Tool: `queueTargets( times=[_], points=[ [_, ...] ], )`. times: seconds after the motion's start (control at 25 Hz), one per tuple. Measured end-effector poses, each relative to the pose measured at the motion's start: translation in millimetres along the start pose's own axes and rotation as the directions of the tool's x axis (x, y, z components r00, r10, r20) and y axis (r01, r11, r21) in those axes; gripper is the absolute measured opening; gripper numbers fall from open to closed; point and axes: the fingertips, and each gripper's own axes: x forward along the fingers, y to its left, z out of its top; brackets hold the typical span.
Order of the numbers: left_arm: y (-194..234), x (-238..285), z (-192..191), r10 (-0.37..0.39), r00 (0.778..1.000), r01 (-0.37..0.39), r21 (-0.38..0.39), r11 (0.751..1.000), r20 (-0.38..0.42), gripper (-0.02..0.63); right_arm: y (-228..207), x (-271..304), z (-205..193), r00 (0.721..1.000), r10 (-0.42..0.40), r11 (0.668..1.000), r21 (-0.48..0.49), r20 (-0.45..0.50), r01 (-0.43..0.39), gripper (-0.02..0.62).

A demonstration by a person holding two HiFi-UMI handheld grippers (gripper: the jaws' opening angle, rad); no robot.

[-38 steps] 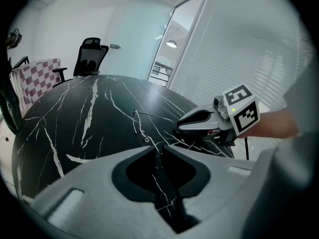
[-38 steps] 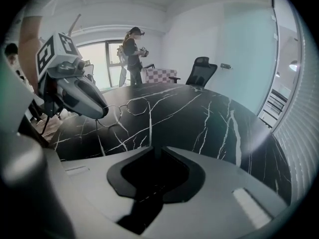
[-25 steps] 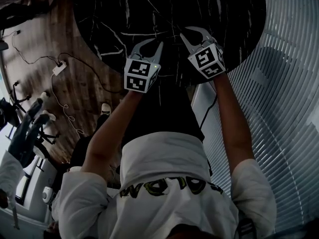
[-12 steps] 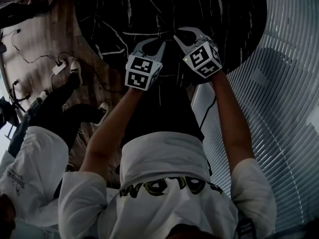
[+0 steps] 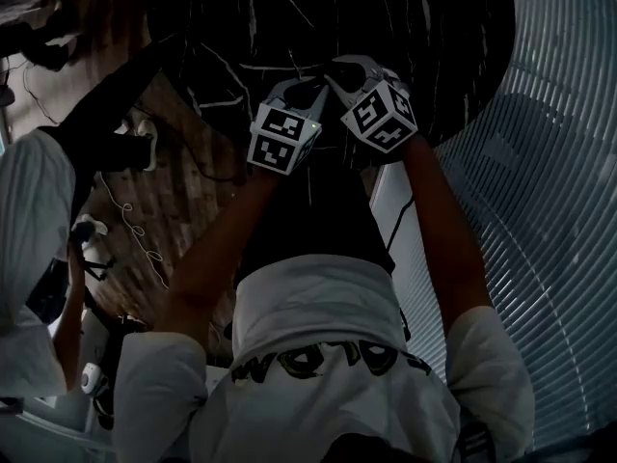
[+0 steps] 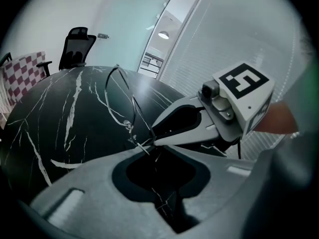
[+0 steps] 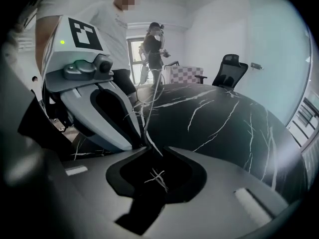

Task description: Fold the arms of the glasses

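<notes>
- The left gripper [image 6: 144,152] has its fingers clenched on the thin wire glasses [image 6: 128,125], which hang in the air above the black table [image 6: 60,113].
- The right gripper [image 7: 149,151] also pinches the wire with its fingers, almost tip to tip with the left one.
- I judge the folding is under way. The wire is too thin to tell if any arm is already folded, so probably at least one arm is left.
- No container is in view.
</notes>
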Motion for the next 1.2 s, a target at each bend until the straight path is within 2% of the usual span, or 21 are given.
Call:
queueTargets(
  times=[0.32,0.52,0.68,0.84,1.04,1.2],
  points=[
    [8,-9,-8,-0.016,0.999,0.013,-0.072,0.997,-0.035,0.044,-6,-7,2,1.0,-0.004,1.0,0.026,-0.001,0.004,0.069],
    [11,-13,-13,-0.048,0.998,0.04,-0.142,0.989,-0.05,0.048,-17,-18,0,0.999,-0.05,0.996,0.075,0.021,0.049,0.069],
    [7,-14,-13,-0.102,0.994,0.089,-0.233,0.968,-0.046,0.174,-31,-36,-7,0.986,-0.16,0.974,0.167,0.04,0.151,0.064],
    [8,-18,-16,-0.118,0.992,0.1,-0.288,0.953,-0.046,0.244,-32,-47,-24,0.972,-0.23,0.938,0.278,0.046,0.209,0.061],
    [8,-26,-22,-0.121,0.991,0.1,-0.308,0.946,-0.049,0.264,-21,-49,-40,0.972,-0.235,0.926,0.308,0.02,0.218,0.061],
    [16,-36,-32,-0.133,0.99,0.113,-0.314,0.943,-0.044,0.264,-19,-48,-53,0.961,-0.272,0.907,0.32,-0.054,0.275,0.06]
  ],
)
